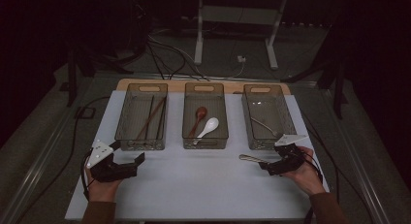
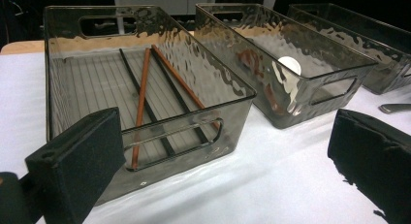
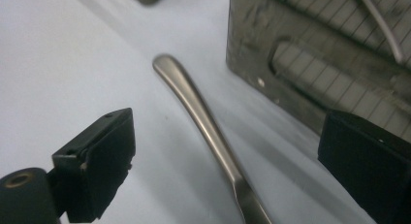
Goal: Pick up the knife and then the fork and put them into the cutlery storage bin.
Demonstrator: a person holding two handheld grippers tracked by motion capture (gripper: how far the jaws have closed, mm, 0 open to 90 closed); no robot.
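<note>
I see brushed, satin metal on the utensil handle (image 3: 203, 122), lying on a smooth matt white desk (image 1: 203, 185). My jaws wear rough black foam. The bins (image 2: 160, 112) look like glossy, rippled smoky plastic; chopsticks (image 2: 140, 103) inside seem wooden.

Right gripper (image 1: 265, 165) over metal utensil (image 1: 251, 158) on mat, near right bin (image 1: 286, 112).

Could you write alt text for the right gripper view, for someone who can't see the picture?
A metal utensil handle lies on a white table, running up between the two black jaws of the open right hand-held gripper, which do not touch it. At upper right stands the wall of a smoky clear bin with a slot handle.
</note>
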